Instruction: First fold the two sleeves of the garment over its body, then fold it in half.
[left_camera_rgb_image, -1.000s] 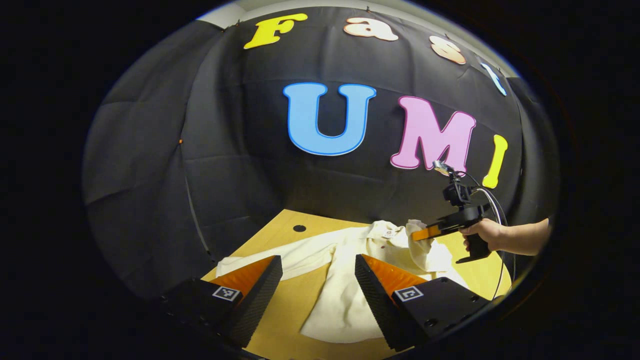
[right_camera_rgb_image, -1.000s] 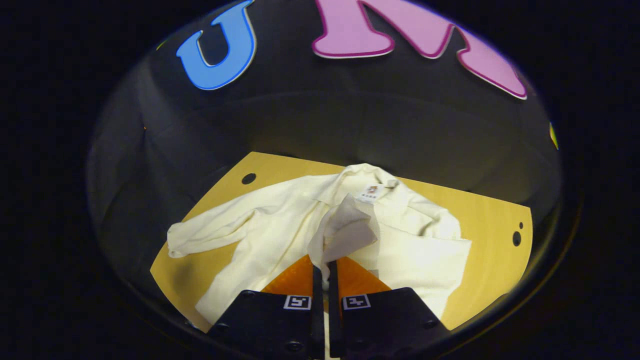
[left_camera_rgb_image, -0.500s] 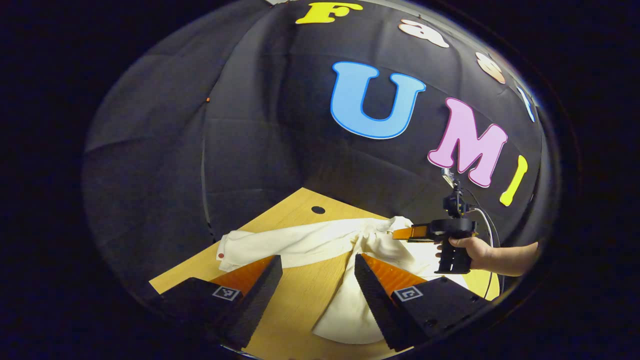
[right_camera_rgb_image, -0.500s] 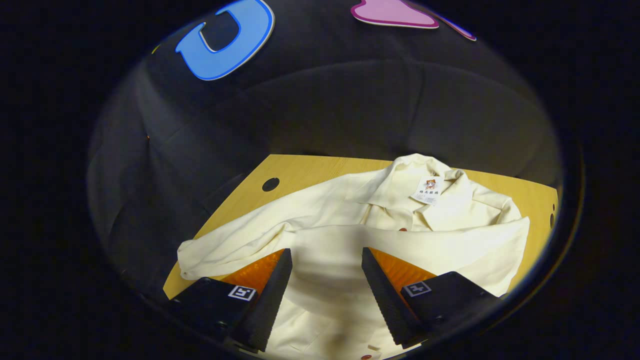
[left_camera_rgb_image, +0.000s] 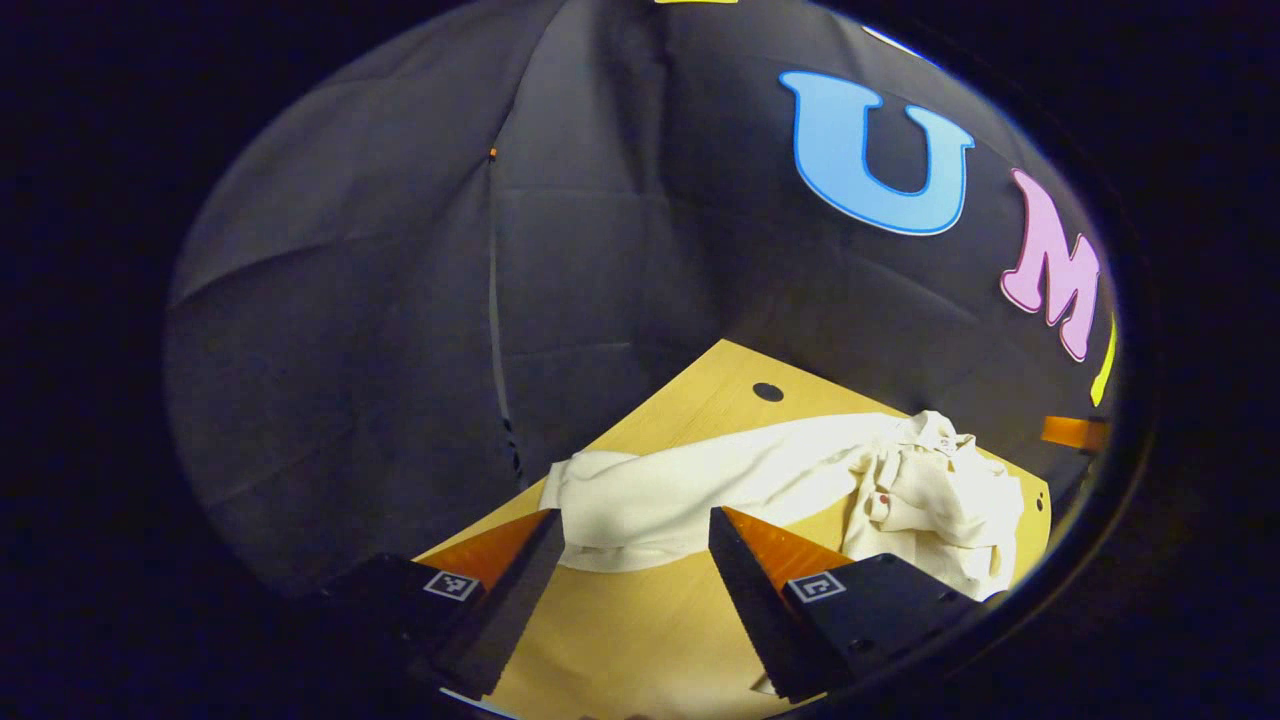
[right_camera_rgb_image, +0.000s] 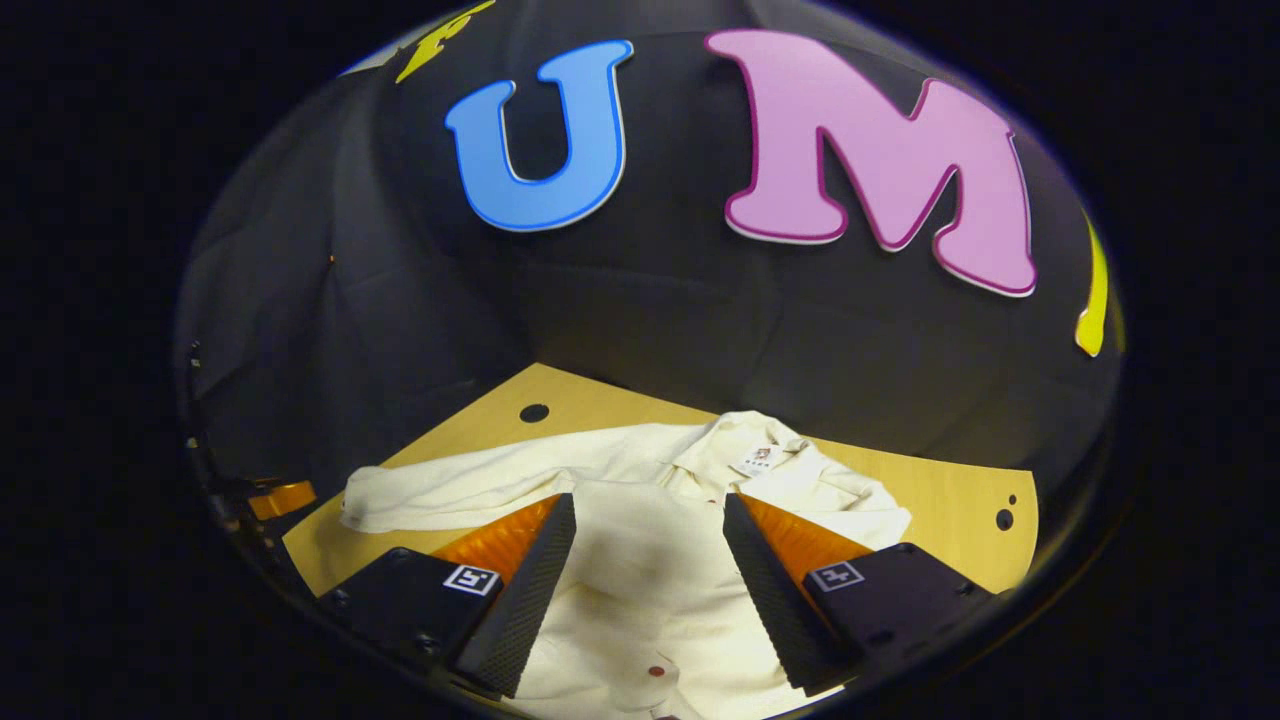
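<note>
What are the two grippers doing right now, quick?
Left gripper: open, holding nothing, facing the shirt's outstretched sleeve.
Right gripper: open, empty, above the shirt.

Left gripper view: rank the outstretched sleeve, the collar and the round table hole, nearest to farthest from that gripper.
1. Outstretched sleeve, just beyond the open left gripper.
2. Collar, farther back, to the right.
3. Round table hole, near the table's far edge.

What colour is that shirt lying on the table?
Cream, an off-white, with small dark red buttons. The shirt shows best in the right gripper view.
</note>
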